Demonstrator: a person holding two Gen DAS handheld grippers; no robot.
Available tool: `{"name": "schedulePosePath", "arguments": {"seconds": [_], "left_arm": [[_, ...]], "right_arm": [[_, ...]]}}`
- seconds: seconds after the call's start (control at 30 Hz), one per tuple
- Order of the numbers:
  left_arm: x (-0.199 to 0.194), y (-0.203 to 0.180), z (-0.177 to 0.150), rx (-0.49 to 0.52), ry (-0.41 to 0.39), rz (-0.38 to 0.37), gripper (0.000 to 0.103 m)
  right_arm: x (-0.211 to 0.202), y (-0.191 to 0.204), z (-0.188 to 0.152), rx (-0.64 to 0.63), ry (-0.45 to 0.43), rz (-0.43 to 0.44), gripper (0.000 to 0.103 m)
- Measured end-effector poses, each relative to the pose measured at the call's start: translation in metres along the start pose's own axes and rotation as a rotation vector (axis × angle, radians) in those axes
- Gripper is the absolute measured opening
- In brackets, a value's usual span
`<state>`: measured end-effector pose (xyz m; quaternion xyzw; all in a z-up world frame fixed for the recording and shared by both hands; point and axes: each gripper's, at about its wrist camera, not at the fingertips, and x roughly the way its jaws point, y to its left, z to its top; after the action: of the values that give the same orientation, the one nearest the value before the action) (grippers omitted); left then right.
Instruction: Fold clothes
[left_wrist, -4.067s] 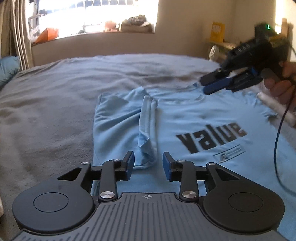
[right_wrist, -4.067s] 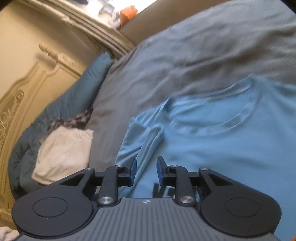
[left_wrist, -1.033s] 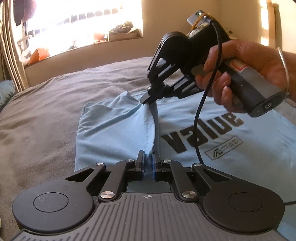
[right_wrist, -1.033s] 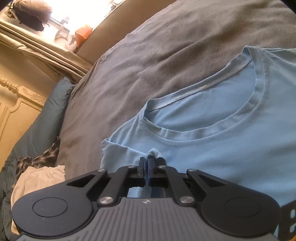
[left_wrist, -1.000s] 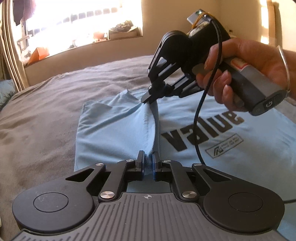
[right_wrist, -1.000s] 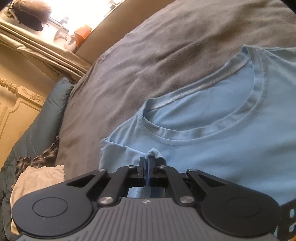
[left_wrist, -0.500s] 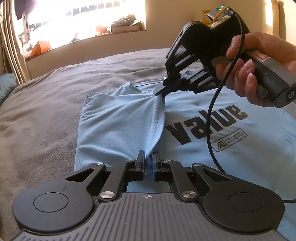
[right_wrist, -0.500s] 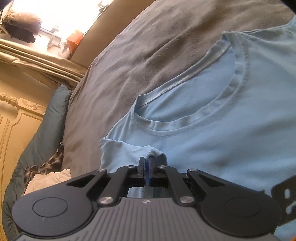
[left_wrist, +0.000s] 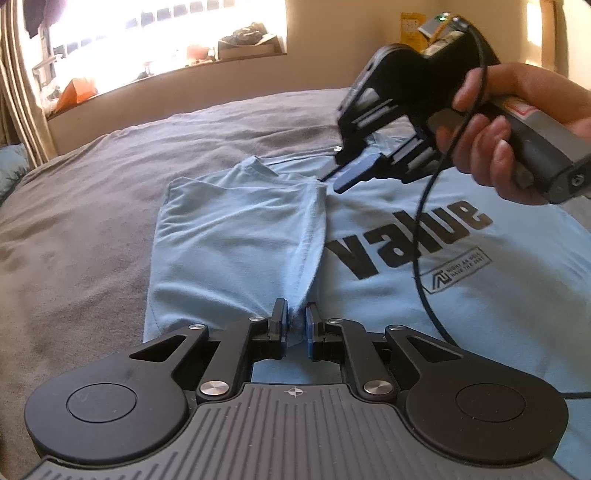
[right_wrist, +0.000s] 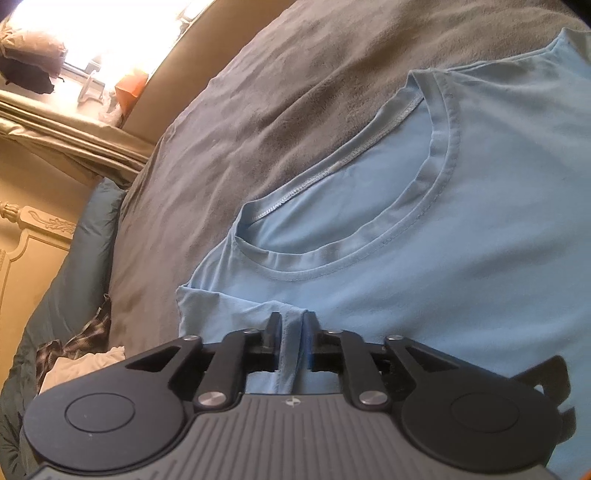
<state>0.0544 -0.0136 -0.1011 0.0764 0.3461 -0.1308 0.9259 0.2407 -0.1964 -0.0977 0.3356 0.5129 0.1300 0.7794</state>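
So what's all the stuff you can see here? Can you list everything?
T-shirt: one, light blue, black "value" print, flat on the bed, one side folded over.
Blanket: one, grey-brown, covers the bed under the shirt.
Pillow: one, teal, at the bed's head.
Checked cloth: one, dark plaid, beside the pillow, with something white next to it.
Headboard: one, cream, carved.
Curtain: one, beige, by the window.
Orange thing: one, on the windowsill; cannot tell what.
Left gripper: black, blue pads, opening, shirt fold between them.
Right gripper: black, opening, shirt fold between them.
Hand: one, holds the right gripper.
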Motion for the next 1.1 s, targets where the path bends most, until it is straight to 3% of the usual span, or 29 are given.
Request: {"name": "schedulePosePath", "arguments": {"seconds": [0.07, 0.17, 0.27, 0.43, 0.53, 0.63, 0.73, 0.9, 1.1], "left_arm": [[-0.005, -0.001, -0.001, 0.000, 0.012, -0.034, 0.024], [-0.014, -0.002, -0.007, -0.005, 0.014, -0.071, 0.031], [-0.023, -0.004, -0.013, 0.008, -0.007, -0.074, 0.031], [-0.021, -0.021, -0.016, 0.181, -0.054, 0.025, 0.032], [-0.013, -0.028, -0.017, 0.250, -0.037, 0.047, 0.032], [-0.007, -0.026, -0.016, 0.226, -0.021, 0.050, 0.031], [-0.005, -0.019, -0.011, 0.173, -0.020, 0.038, 0.024], [-0.005, -0.005, -0.005, 0.071, -0.007, 0.016, 0.010], [-0.014, -0.004, 0.002, 0.016, -0.030, -0.014, 0.006]], "right_arm": [[0.002, 0.000, 0.001, -0.006, 0.004, 0.002, 0.025], [0.004, 0.003, 0.002, -0.028, 0.013, 0.007, 0.034], [0.007, 0.006, 0.002, -0.052, 0.025, 0.006, 0.035], [0.014, 0.010, 0.001, -0.081, 0.039, -0.010, 0.035], [0.015, 0.014, 0.000, -0.107, 0.039, -0.024, 0.035], [0.016, 0.017, -0.001, -0.137, 0.035, -0.037, 0.033], [0.019, 0.021, -0.003, -0.172, 0.026, -0.054, 0.027], [0.023, 0.023, -0.006, -0.208, 0.020, -0.051, 0.006], [0.011, 0.024, -0.005, -0.224, -0.021, -0.033, 0.003]]}}
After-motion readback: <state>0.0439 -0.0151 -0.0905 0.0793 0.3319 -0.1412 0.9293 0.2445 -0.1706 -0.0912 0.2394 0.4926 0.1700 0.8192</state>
